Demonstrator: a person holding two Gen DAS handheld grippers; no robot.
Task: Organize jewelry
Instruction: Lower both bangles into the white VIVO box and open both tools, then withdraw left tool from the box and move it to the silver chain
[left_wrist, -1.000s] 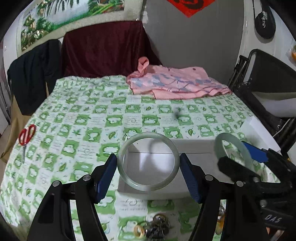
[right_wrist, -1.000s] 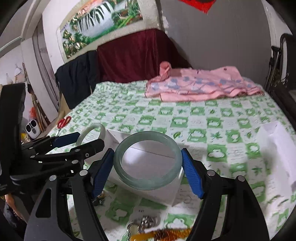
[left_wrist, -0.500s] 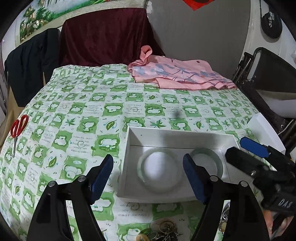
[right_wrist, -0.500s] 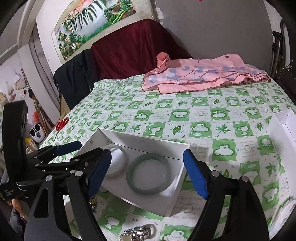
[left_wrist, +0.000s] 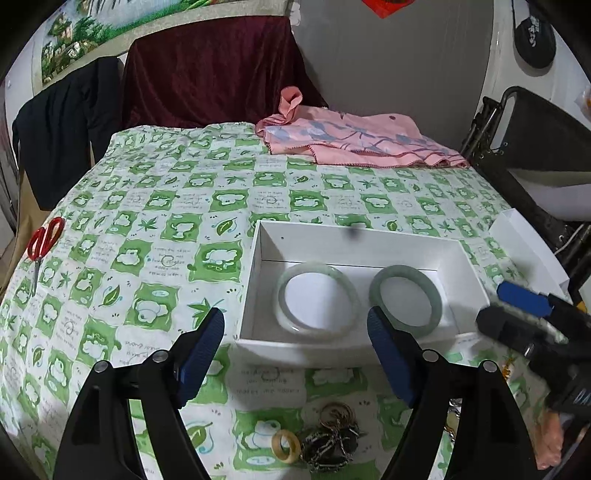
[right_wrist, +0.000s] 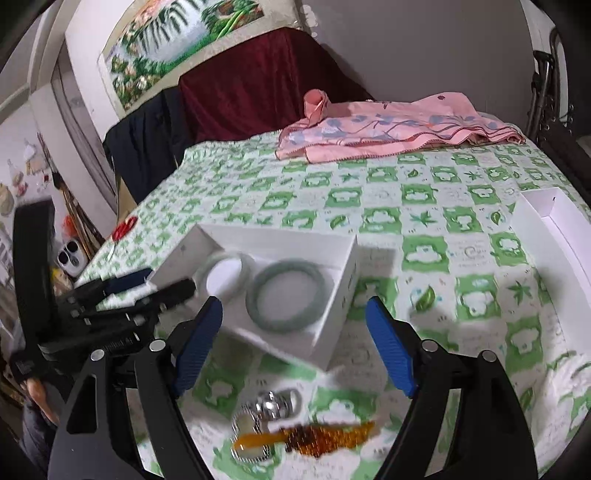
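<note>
A white open box (left_wrist: 258, 258) (right_wrist: 336, 295) sits on the green checked cloth. Two bangles lie flat inside it: a pale one (left_wrist: 317, 301) (right_wrist: 225, 275) on the left and a greener one (left_wrist: 405, 300) (right_wrist: 290, 295) on the right. My left gripper (left_wrist: 295, 349) is open and empty, just in front of the box. My right gripper (right_wrist: 293, 345) is open and empty, above the box's near right corner. Loose jewelry lies near the front: a tan ring (left_wrist: 285, 445), dark chains and rings (left_wrist: 330, 439), silver pieces (right_wrist: 275, 404) and an amber bead string (right_wrist: 317, 439).
Red scissors (left_wrist: 42, 242) lie at the left edge. A pink cloth (left_wrist: 354, 142) lies at the back. The white box lid (right_wrist: 554, 236) sits at the right. A folded black chair (left_wrist: 535, 140) stands beyond the right edge.
Both grippers have let go of their bangles, which now lie in the box. Both grippers have opened and drawn back toward the front.
</note>
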